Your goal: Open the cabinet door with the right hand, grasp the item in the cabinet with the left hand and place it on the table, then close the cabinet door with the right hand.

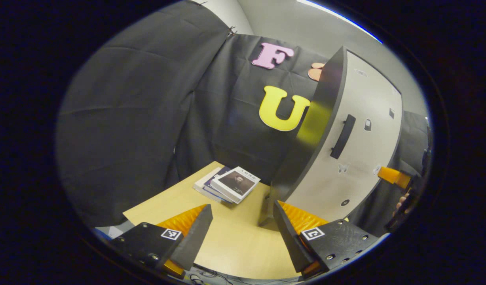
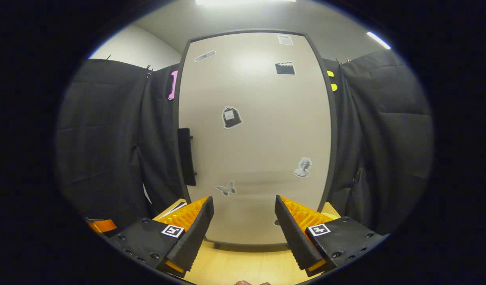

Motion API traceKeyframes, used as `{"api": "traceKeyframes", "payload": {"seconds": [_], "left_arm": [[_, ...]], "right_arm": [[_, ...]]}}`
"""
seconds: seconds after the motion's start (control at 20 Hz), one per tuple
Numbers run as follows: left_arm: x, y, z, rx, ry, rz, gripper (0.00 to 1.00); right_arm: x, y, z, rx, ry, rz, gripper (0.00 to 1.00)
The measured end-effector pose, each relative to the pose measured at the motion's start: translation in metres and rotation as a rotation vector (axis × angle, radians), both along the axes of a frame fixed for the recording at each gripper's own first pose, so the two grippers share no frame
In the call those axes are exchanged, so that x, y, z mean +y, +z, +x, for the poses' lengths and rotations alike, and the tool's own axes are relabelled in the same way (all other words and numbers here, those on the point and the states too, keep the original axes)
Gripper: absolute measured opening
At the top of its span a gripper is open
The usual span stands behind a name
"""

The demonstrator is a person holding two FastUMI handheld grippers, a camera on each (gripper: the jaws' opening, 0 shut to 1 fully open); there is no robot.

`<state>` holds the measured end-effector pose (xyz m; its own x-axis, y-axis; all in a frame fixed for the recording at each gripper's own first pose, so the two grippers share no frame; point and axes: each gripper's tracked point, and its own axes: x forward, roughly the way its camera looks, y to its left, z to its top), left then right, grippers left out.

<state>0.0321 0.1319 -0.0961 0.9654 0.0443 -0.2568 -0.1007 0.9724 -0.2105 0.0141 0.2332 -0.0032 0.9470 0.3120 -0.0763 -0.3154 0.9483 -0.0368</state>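
Left claw (image 1: 243, 229) fingers spread wide, holding nothing; right claw (image 2: 244, 221) likewise.

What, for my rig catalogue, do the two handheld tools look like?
The left tool and right tool look alike: each has two wedge-shaped fingers tapering toward the tips, with ribbed surfaces. Each finger's base block carries a square black-and-white marker and small round screws.
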Motion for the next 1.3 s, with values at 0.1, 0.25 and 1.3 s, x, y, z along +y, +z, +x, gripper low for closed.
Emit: {"api": "traceKeyframes", "payload": {"seconds": [0.1, 0.25, 1.3], "left_arm": [[0.011, -0.001, 0.002, -0.006, -0.015, 0.005, 0.94], [0.025, 0.002, 0.007, -0.019, -0.056, 0.028, 0.94], [0.076, 0.027, 0.045, -0.078, -0.123, 0.177, 0.91]], "right_arm": [[0.028, 0.017, 0.006, -0.03, 0.039, 0.011, 0.93], [0.067, 0.04, 0.014, -0.075, 0.094, 0.029, 0.98], [0.14, 0.03, 0.095, -0.014, -0.045, 0.035, 0.5]]}}
